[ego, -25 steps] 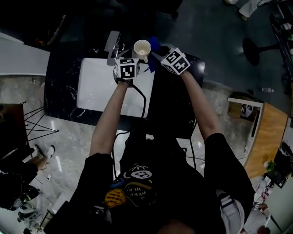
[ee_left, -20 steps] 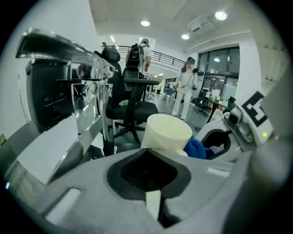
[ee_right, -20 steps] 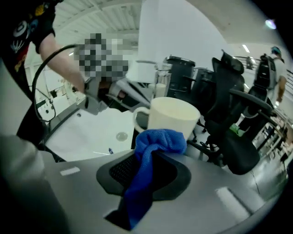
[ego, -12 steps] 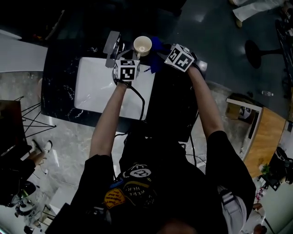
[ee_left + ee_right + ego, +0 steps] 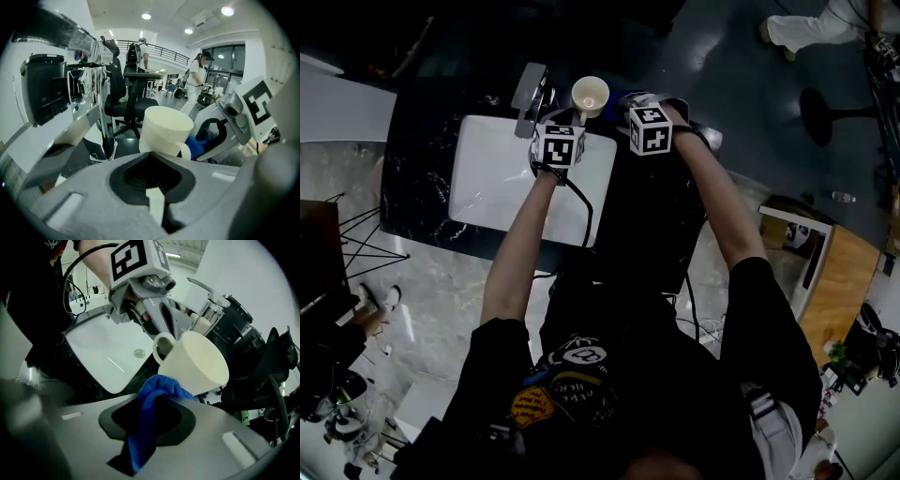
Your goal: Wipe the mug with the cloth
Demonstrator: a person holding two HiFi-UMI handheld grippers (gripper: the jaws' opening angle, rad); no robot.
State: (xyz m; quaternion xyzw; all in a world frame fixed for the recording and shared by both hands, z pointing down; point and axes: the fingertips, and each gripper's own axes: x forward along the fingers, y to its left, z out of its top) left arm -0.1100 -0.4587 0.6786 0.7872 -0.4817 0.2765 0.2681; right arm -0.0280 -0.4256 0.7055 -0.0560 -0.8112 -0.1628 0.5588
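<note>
A cream mug point(image 5: 590, 95) hangs over the black counter's back edge, beside the sink. My left gripper point(image 5: 573, 118) is shut on its handle point(image 5: 162, 346); in the left gripper view the mug point(image 5: 165, 131) stands just beyond the jaws. My right gripper point(image 5: 629, 105) is shut on a blue cloth point(image 5: 155, 398), which bunches out of the jaws and presses on the mug's point(image 5: 201, 363) lower side. In the head view the cloth point(image 5: 623, 97) is mostly hidden behind the right gripper's marker cube. Part of the cloth point(image 5: 194, 143) peeks out behind the mug in the left gripper view.
A white sink basin point(image 5: 502, 183) is set in the black marble counter point(image 5: 422, 169), with a chrome faucet point(image 5: 530, 92) at its back. A black coffee machine point(image 5: 44, 89) stands left of the mug. An office chair point(image 5: 125, 101) and people are farther off.
My right gripper has swung left and closer to the mug, its cube turning, and the cloth now lies against the mug. The left gripper and mug barely moved.
</note>
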